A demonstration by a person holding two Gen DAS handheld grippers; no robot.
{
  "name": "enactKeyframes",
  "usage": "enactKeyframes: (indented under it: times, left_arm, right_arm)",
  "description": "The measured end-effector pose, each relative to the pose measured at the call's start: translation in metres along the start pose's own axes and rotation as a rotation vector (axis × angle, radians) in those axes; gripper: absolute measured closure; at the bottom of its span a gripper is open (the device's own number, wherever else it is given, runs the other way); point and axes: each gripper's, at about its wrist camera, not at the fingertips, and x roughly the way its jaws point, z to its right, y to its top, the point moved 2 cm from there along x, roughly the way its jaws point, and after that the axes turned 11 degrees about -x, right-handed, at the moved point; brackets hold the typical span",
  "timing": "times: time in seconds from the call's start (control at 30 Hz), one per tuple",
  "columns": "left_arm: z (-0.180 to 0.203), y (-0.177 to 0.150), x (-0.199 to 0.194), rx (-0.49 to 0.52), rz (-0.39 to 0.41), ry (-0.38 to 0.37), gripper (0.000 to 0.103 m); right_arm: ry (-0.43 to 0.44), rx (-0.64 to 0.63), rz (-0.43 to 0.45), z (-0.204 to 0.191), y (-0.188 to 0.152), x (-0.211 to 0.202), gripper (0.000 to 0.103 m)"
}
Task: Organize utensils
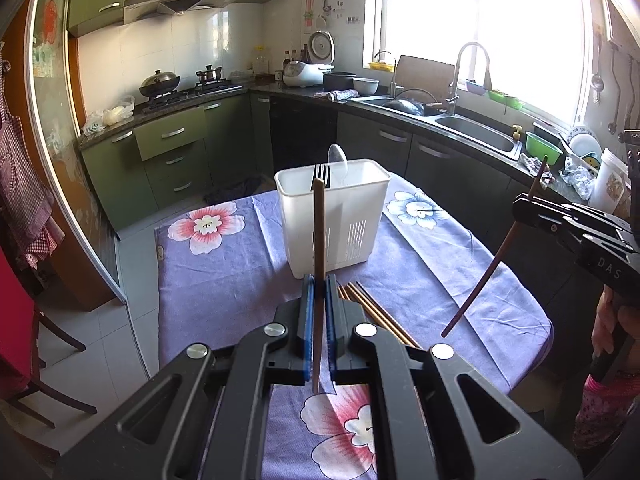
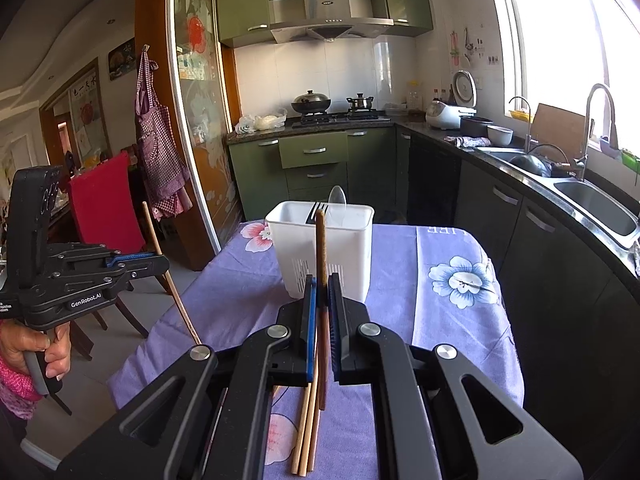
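A white plastic utensil caddy (image 1: 334,216) stands on the purple flowered tablecloth (image 1: 224,280), holding a fork (image 1: 321,174) and a clear spoon (image 1: 338,162). My left gripper (image 1: 319,286) is shut on a brown chopstick (image 1: 319,232), held upright in front of the caddy. My right gripper (image 2: 322,282) is shut on another brown chopstick (image 2: 321,240), also upright before the caddy (image 2: 324,248). The right gripper also shows in the left wrist view (image 1: 520,204), the left gripper in the right wrist view (image 2: 162,260). Several loose chopsticks (image 1: 376,314) lie on the cloth (image 2: 420,280) below the grippers; they also show in the right wrist view (image 2: 306,420).
Green kitchen cabinets (image 1: 172,152) and a dark counter with a sink (image 1: 476,132) run behind and right of the table. A red-covered chair (image 2: 108,204) stands left of the table. A stove with pots (image 2: 332,110) is at the back.
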Motion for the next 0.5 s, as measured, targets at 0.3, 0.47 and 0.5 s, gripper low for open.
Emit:
enactKeyframes:
  times: [0.3, 0.47, 0.5]
  left_arm:
    - [0.021, 0.09, -0.01, 0.01, 0.087, -0.044, 0.098]
    - [0.028, 0.14, -0.006, 0.007, 0.153, -0.053, 0.098]
    - [0.028, 0.149, -0.004, 0.003, 0.164, -0.055, 0.098]
  right_arm:
    - [-0.013, -0.036, 0.066, 0.015, 0.061, 0.001, 0.096]
    - [-0.003, -0.036, 0.105, 0.029, 0.106, 0.011, 0.096]
    - [-0.004, -0.035, 0.113, 0.032, 0.116, 0.014, 0.096]
